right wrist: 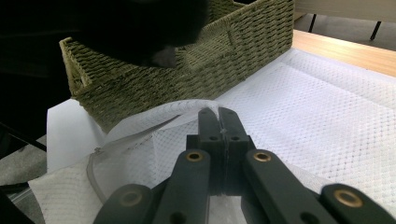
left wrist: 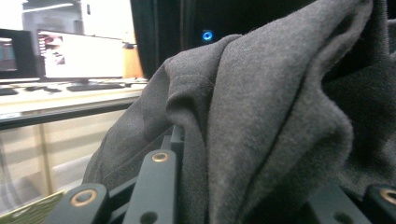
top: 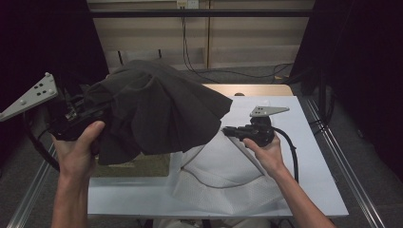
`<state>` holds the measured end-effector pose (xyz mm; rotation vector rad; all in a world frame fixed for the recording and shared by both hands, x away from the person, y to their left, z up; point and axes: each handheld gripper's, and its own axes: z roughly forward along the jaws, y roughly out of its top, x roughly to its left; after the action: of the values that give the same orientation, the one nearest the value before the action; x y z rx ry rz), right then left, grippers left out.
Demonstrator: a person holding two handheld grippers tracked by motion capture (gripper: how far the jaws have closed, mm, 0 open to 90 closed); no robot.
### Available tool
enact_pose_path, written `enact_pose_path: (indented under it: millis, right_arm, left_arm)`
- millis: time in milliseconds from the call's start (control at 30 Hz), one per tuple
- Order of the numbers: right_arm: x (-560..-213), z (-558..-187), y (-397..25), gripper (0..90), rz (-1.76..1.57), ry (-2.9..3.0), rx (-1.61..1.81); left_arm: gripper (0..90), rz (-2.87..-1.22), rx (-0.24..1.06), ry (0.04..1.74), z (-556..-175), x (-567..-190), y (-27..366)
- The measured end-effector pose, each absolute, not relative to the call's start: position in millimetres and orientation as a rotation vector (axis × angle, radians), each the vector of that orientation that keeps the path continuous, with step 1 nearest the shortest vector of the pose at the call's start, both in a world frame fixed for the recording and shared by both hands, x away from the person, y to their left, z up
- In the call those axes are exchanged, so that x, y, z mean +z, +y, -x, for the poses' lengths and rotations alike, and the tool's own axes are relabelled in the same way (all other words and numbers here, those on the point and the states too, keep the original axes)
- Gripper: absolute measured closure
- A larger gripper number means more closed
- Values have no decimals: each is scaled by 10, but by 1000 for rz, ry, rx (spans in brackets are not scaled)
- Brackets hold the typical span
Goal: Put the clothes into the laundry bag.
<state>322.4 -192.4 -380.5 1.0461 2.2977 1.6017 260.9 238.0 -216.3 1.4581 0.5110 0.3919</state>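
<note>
I'm holding the dark grey garment [top: 157, 111] aloft over the woven basket [right wrist: 154, 74], my left gripper [top: 78, 118] clamped on its fabric. My right gripper [right wrist: 218, 122] is pinching the white mesh laundry bag [top: 223, 166], jaws closed together on its edge, on the table [top: 309, 156].

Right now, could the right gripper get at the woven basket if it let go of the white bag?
Probably yes. The right gripper is shut on the white mesh bag's edge, and the woven basket sits just beyond it with nothing between. The dark grey garment held by the left gripper drapes over the basket, though.
</note>
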Motion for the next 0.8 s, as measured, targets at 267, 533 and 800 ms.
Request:
enact_pose_path:
  millis: [267,533,800]
  right_arm:
    - [-3793,-3229,-1938,896,-1054,2287,1610]
    - [-3784,-3241,-1931,896,-1078,2288,1600]
    - [-3747,-3233,-1951,896,-1095,2271,1597]
  left_arm:
    - [692,-1485,347,427,-2460,-2123,2310]
    - [691,-1533,314,359,-2317,-2113,2125]
    - [690,-1559,204,332,-2399,-2231,1974]
